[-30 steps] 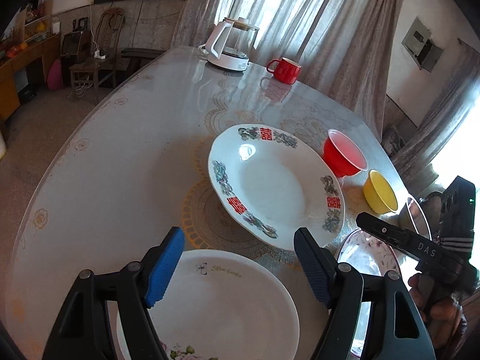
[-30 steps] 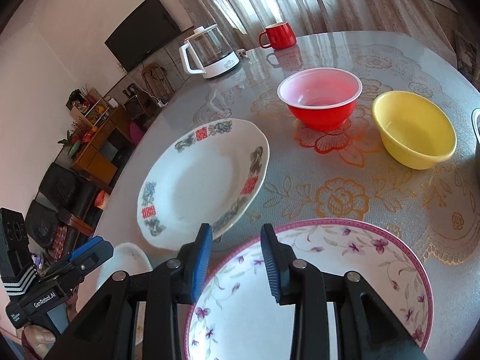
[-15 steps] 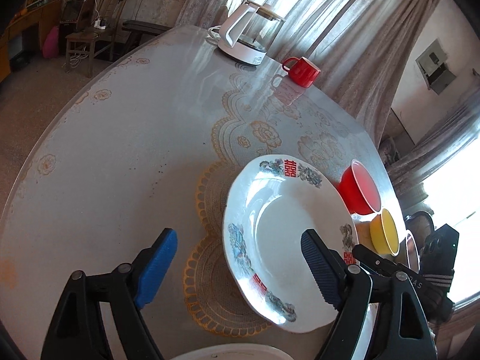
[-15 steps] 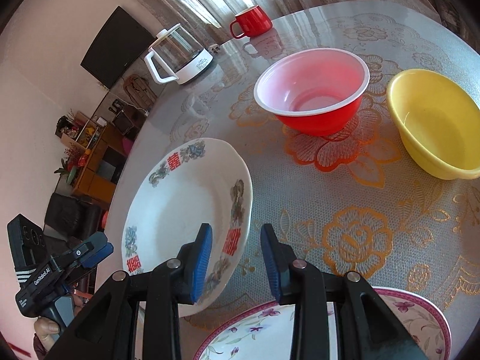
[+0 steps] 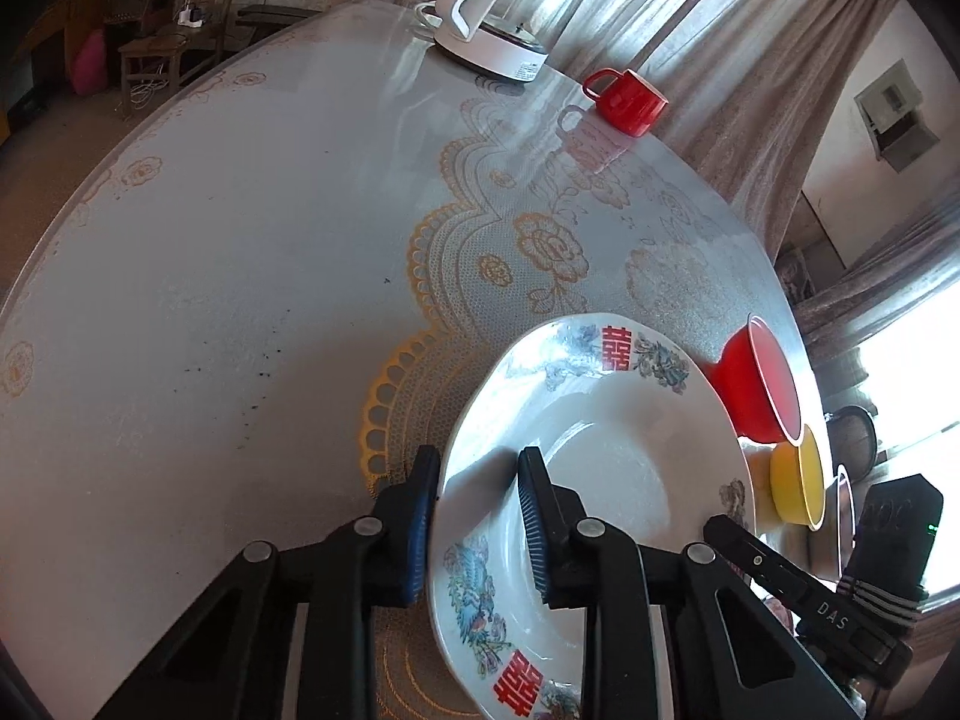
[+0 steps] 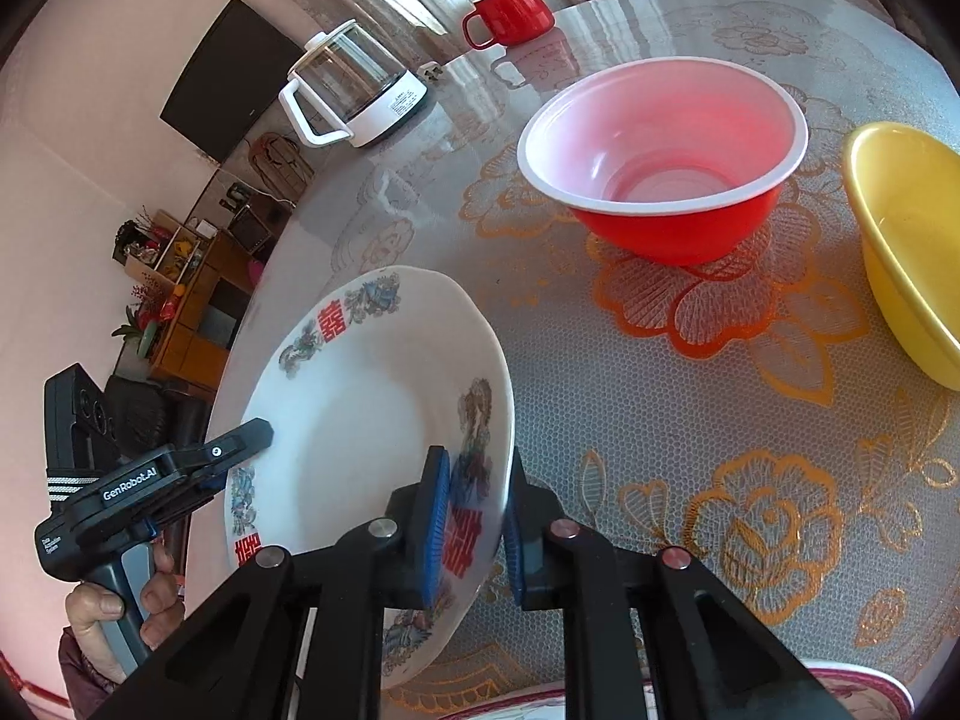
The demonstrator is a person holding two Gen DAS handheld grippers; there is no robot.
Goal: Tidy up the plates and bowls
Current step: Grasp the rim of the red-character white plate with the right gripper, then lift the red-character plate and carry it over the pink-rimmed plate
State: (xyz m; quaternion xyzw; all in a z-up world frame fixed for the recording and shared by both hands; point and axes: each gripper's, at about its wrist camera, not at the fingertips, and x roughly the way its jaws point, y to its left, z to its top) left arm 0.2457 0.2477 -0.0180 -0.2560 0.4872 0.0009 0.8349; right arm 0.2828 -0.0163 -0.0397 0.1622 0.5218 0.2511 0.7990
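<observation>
A white plate with red characters and blue flowers (image 5: 630, 456) lies on the lace-patterned table (image 5: 240, 270). My left gripper (image 5: 477, 516) straddles its left rim, one pad outside and one on the inner slope. Its jaws are closing and the pads press the rim. In the right wrist view my right gripper (image 6: 474, 516) is closing on the opposite rim of the same plate (image 6: 360, 420), pads against it. The left gripper (image 6: 252, 438) shows there at the far rim, held by a hand.
A red bowl (image 6: 660, 180) and a yellow bowl (image 6: 906, 240) stand to the right of the plate. A purple-flowered plate's rim (image 6: 852, 690) peeks in at the bottom. A glass kettle (image 5: 498, 18) and a red mug (image 5: 627, 99) sit at the far edge.
Both grippers moved forward, away from the plain white and purple-flowered plates, onto the decorated plate. Their jaws went from open to closed on its opposite rims.
</observation>
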